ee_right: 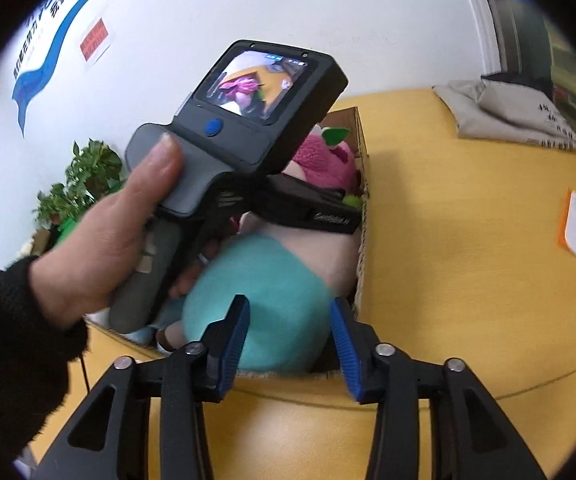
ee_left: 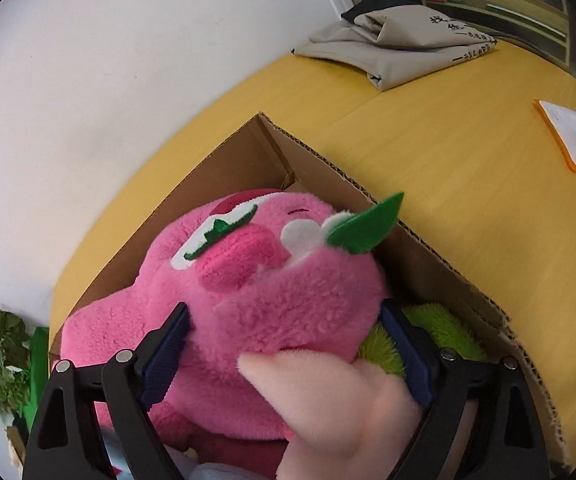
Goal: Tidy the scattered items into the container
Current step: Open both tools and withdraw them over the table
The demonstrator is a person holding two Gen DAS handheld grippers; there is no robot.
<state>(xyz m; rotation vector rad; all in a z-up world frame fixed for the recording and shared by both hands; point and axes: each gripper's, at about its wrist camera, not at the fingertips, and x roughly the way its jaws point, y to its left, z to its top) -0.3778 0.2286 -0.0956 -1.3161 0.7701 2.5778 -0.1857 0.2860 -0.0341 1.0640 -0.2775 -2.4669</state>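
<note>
Pink plush toy goes into the cardboard box

The left gripper clamps its wide-set pads on the pink plush toy, low inside the cardboard box on the yellow table; the right gripper hangs empty, jaws apart, above the teal plush at the box's near end.

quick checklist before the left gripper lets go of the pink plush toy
1. Pink plush toy is over the cardboard box, not the yellow table: ok.
2. Left gripper has its jaws pressed on both sides of the toy: ok.
3. Toy sits below the box rim: not ok, its head and green leaf stick up above it.
4. Room under the toy: cannot tell; a green plush and a teal plush already fill the box.
5. Right gripper is clear of the drop, jaws open and holding nothing: ok.
</note>
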